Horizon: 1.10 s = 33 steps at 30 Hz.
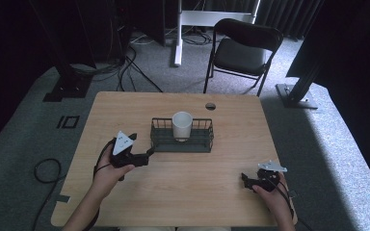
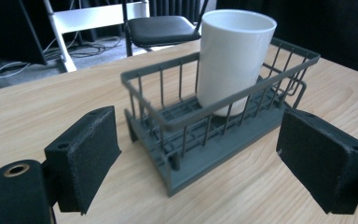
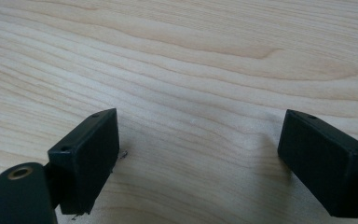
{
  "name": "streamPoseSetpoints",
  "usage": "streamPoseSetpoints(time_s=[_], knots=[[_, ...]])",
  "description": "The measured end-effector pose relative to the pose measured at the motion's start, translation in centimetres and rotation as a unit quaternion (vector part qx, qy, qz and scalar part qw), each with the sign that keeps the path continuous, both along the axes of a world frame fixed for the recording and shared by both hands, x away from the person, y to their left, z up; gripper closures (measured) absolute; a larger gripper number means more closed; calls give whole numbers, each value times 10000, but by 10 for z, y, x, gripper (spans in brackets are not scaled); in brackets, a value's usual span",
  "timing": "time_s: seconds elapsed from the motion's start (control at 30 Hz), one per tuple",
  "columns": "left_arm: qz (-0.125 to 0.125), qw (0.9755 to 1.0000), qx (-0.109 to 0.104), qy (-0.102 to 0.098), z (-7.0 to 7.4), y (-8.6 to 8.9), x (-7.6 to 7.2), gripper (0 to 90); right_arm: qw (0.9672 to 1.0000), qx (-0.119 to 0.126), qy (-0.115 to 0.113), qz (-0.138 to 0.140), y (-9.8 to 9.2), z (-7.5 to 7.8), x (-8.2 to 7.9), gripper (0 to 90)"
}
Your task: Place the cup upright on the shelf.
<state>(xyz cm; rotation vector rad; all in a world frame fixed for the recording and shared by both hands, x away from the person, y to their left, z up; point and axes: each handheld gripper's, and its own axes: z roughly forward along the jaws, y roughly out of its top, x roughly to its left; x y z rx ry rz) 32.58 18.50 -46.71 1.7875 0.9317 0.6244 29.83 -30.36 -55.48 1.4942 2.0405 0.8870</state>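
Observation:
A white cup (image 1: 182, 125) stands upright inside a dark wire basket (image 1: 204, 141) near the middle of the wooden table (image 1: 183, 187). My left gripper (image 1: 149, 153) sits just left of the basket's near-left corner, open, with nothing between its jaws. In the left gripper view the basket (image 2: 168, 126) and the cup (image 2: 230, 56) lie straight ahead, past the two pads (image 2: 86, 154). My right gripper (image 1: 244, 179) rests low over bare wood at the front right, far from the basket. Its jaws stand wide apart over the tabletop (image 3: 191, 70) with nothing in them.
A round cable hole (image 1: 210, 106) is in the table behind the basket. A black folding chair (image 1: 243, 50) stands beyond the far edge, with a white stand (image 1: 178, 43) and cables on the grey carpet. A dark frame post (image 1: 296, 91) rises at the right.

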Motion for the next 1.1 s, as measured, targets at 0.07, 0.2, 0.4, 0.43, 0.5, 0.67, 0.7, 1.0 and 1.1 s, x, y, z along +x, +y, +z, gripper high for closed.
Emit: streamPoseSetpoints(time_s=[0.07,0.2,0.4,0.43,0.5,0.67,0.7,1.0,1.1], knots=[[63,10000,-2,27,-3,5,-3,133,10000,-2,-1,2,0,0,0,122],[222,9997,42,74,-11,17,-8,133,10000,-2,-1,1,0,0,0,122],[429,9989,89,144,-22,34,-14,133,10000,0,-1,0,0,0,0,122],[452,9988,79,156,-24,36,-15,133,10000,-2,2,2,0,0,0,122],[516,9985,91,177,-27,41,-16,133,10000,-1,0,-1,0,0,0,123],[745,9969,123,213,-35,55,-21,133,10000,-6,-2,3,0,0,0,122],[793,9965,141,229,-37,58,-22,133,10000,-4,-1,3,0,0,0,122],[1371,9885,260,576,-55,86,-30,120,10000,-6,-2,4,0,0,0,122],[1484,9858,341,710,-62,94,-31,113,10000,-5,-2,3,0,0,0,122]])
